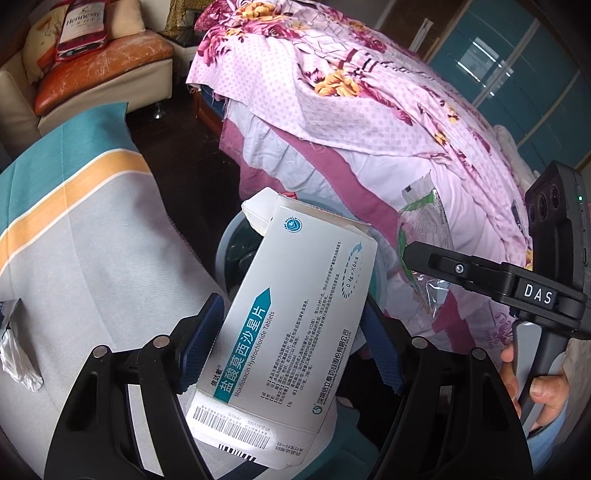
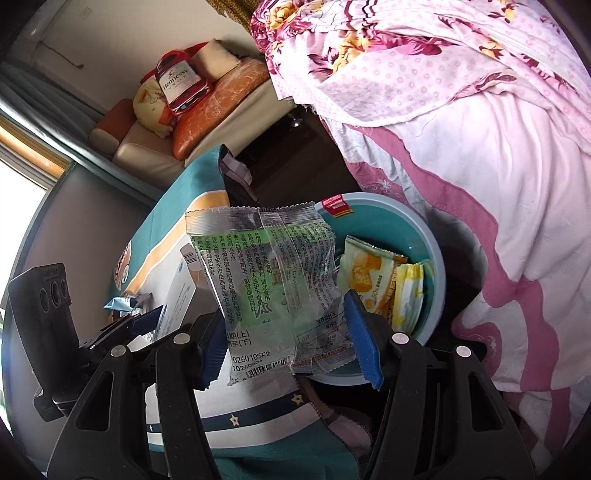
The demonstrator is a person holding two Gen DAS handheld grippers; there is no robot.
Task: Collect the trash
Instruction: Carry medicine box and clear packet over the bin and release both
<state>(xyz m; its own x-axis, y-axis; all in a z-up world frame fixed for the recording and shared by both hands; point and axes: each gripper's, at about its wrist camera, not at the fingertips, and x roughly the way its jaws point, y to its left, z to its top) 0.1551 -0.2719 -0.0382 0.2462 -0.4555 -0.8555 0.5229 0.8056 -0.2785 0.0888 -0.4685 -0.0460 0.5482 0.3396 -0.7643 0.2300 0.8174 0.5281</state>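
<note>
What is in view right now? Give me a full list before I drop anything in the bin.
medicine box: 1, white with teal print, held in the left tongs over the bin
snack wrapper: 1, clear with green print, held in the right tongs over the bin
bin: 1, teal inside with a pale rim, on the floor between table and bed
wrappers in bin: at least 2, yellow and white
foil scrap: 1, silver, on the tablecloth
tablecloth: 1, teal, orange and grey
bedspread: 1, pink floral, on the bed
sofa: 1, cream with orange cushion
Hennessy bag: 1, red, on the sofa
hand: 1, gripping the right handle
</note>
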